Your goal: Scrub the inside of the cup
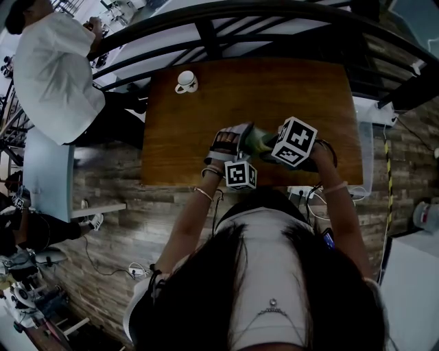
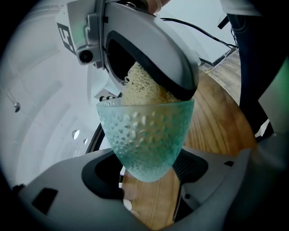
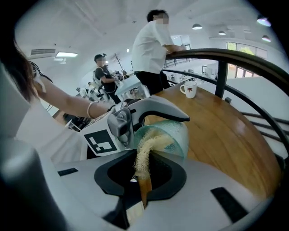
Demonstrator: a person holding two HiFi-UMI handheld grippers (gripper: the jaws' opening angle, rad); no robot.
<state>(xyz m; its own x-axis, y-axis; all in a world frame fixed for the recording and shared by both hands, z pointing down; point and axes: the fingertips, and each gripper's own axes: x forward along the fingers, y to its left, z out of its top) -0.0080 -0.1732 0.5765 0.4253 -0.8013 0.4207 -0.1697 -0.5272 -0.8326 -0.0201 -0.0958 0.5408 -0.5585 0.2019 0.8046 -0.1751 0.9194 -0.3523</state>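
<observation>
A teal dimpled glass cup [image 2: 146,140] is clamped near its base by my left gripper [image 2: 149,168], and its mouth faces my right gripper [image 2: 151,58]. My right gripper [image 3: 141,175] is shut on a pale yellow loofah scrubber [image 3: 143,155]. The scrubber's far end sits inside the cup [image 3: 175,134], filling its mouth [image 2: 144,90]. In the head view both grippers meet above the near edge of the wooden table [image 1: 274,89]. There the left gripper [image 1: 232,145] and right gripper [image 1: 269,142] have the cup [image 1: 255,139] between them.
A white mug [image 1: 185,82] with a red mark [image 3: 189,89] stands at the table's far left corner. A person in a white shirt [image 1: 55,75] stands beside the table's left end. A black railing [image 1: 274,14] runs along the far side.
</observation>
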